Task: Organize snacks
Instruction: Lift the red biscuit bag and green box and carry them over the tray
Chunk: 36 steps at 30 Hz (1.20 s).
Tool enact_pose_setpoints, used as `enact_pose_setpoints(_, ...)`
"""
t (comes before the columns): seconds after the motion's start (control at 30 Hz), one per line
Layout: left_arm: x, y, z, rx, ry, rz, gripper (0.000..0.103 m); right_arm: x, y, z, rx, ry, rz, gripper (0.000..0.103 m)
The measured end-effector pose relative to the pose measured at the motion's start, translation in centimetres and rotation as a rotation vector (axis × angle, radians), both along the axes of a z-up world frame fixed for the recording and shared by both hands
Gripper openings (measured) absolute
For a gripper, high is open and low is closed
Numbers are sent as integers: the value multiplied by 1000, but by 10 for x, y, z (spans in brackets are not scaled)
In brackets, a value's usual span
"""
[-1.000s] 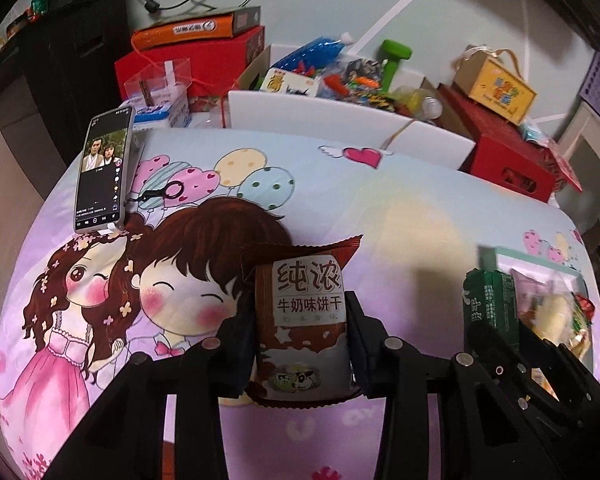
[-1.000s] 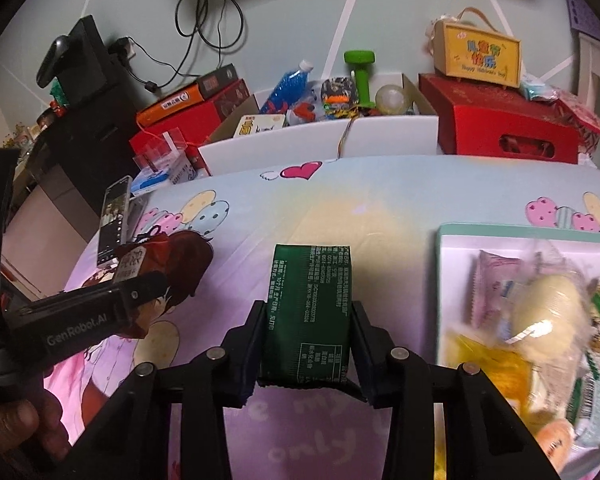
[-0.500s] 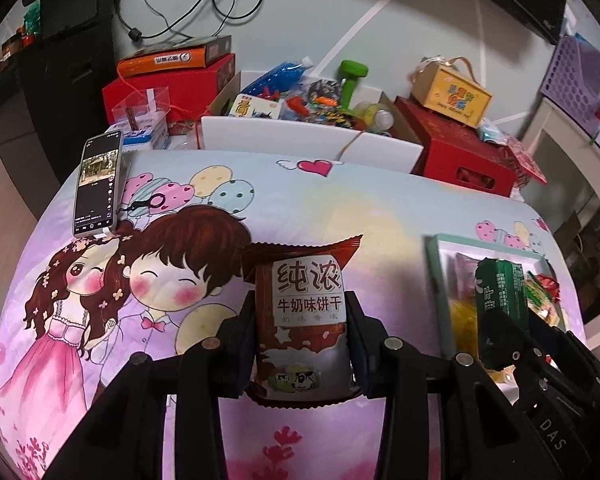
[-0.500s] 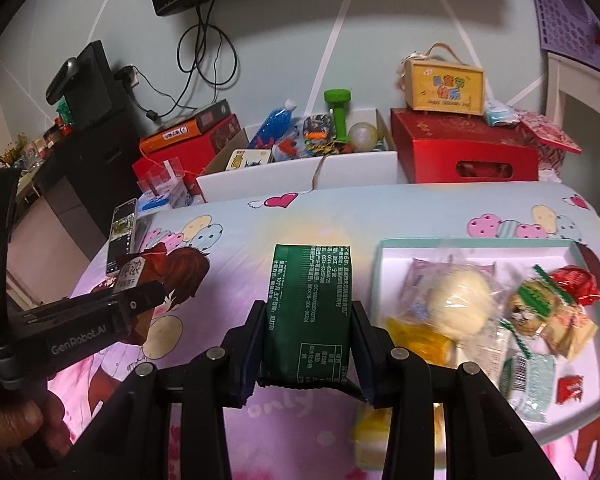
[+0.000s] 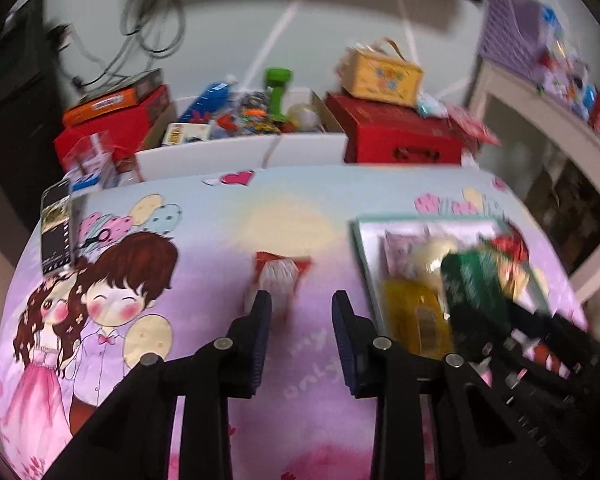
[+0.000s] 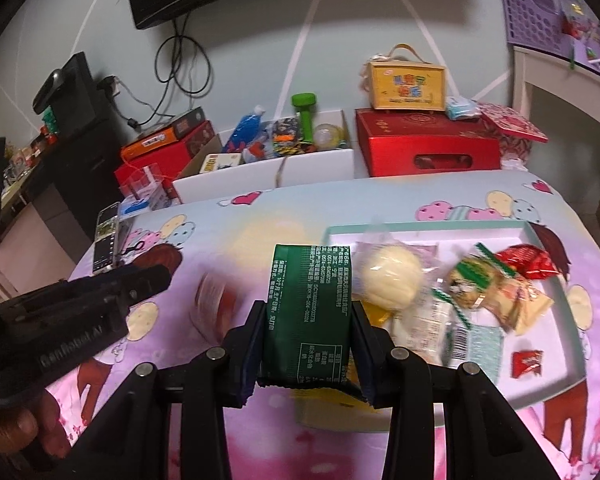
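Left gripper (image 5: 300, 300): jaws closing, with a clear gap showing and nothing between them. The brown biscuit packet (image 5: 280, 274) sits just past the left-hand fingertip, at about 11 o'clock from the jaw gap. It is badly blurred, so I cannot tell whether it lies flat on the surface (image 5: 284, 216) or touches the finger.

Right gripper (image 6: 310, 312): jaws clamped on the sides of a dark green packet (image 6: 310, 300). The packet is held upright, printed back to the camera, its lower edge sticking out below the pads.

A shallow tray (image 6: 420, 227) with a pale green rim lies at 2 o'clock from the green packet. In it:
- a round pale bun (image 6: 390, 280) in a clear wrapper, near the tray's left end
- a red wrapper (image 6: 528, 262) towards 3 o'clock
- several other wrapped snacks piled between them

The green packet overlaps the tray's left edge in the right wrist view. I cannot tell how high it is above the tray.

A phone (image 5: 56, 236) lies at the 9 o'clock edge of the cartoon-print cloth.

Beyond the far edge of the surface, at 12 o'clock, is a white box (image 6: 320, 164) of mixed items. To its right is a red box (image 6: 428, 144) with a yellow carton (image 6: 406, 88) on top.

A person's hand (image 6: 24, 432) grips the left tool's handle at 8 o'clock in the right wrist view.
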<state>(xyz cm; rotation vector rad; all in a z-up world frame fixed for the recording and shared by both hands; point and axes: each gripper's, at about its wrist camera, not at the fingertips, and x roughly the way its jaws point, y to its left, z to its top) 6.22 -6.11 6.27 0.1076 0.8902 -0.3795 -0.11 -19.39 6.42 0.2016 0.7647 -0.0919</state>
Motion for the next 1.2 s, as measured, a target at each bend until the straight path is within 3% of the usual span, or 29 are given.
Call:
enact_pose_setpoints(0.2,15,8,-23,-1,47,41,36,-7,-28,-5,0,24,-38,43)
enact_pose_setpoints(0.27,28,12,-38,-37,96,45,56,-8,-36,-9,12,38,-54,43)
enact_pose_setpoints(0.3,35,13,-44,-54,114,51,57,-8,-41,-10,27,43,-67,43)
enact_pose_setpoints(0.43,56,6,-55,-73,119,50,57,-9,-54,-11,58,34,-87,43)
enact_pose_setpoints(0.77,96,-34,-93,98,99,-8,57,-14,-90,-10,90,19,-168,42)
enact_pose_setpoints(1.0,106,-25,-113,107,137,30,57,-18,-109,-11,104,22,-220,43)
enact_pose_setpoints(1.13,101,-27,-110,109,134,23,42,-19,-111,-9,103,19,-230,43)
enact_pose_setpoints(1.2,96,-30,-105,122,125,13,41,-20,-114,-9,104,17,-238,43)
